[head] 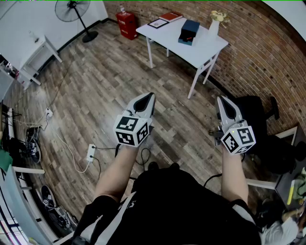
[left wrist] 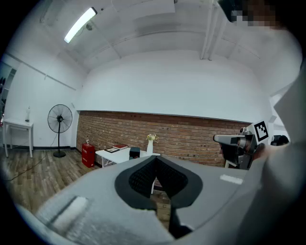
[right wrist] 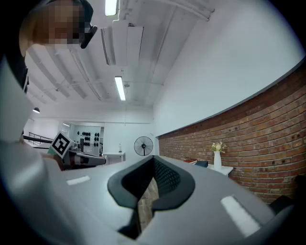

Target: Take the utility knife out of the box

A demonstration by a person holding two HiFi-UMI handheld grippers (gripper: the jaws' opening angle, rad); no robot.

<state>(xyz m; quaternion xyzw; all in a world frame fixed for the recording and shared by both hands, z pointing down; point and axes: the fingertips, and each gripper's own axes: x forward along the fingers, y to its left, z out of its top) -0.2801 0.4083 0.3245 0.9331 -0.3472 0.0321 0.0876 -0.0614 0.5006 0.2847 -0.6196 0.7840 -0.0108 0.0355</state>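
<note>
A dark blue box point(head: 189, 31) lies on a white table point(head: 201, 48) by the brick wall, far ahead of both grippers; the same box point(left wrist: 134, 152) shows small in the left gripper view. No utility knife is visible. My left gripper point(head: 149, 98) is held out level over the wooden floor, jaws shut with nothing between them. My right gripper point(head: 222, 100) is held beside it, also shut and empty. Both are well short of the table. The left gripper point(left wrist: 155, 165) looks at the table; the right gripper point(right wrist: 154, 162) looks along the brick wall.
On the white table also stand a vase with flowers point(head: 214, 23), a framed picture point(head: 158, 23) and a red book point(head: 170, 16). A red cabinet point(head: 127, 25) and a standing fan point(head: 72, 10) are further back. A black chair point(head: 253, 112) is at right; cables and a power strip point(head: 90, 152) lie on the floor.
</note>
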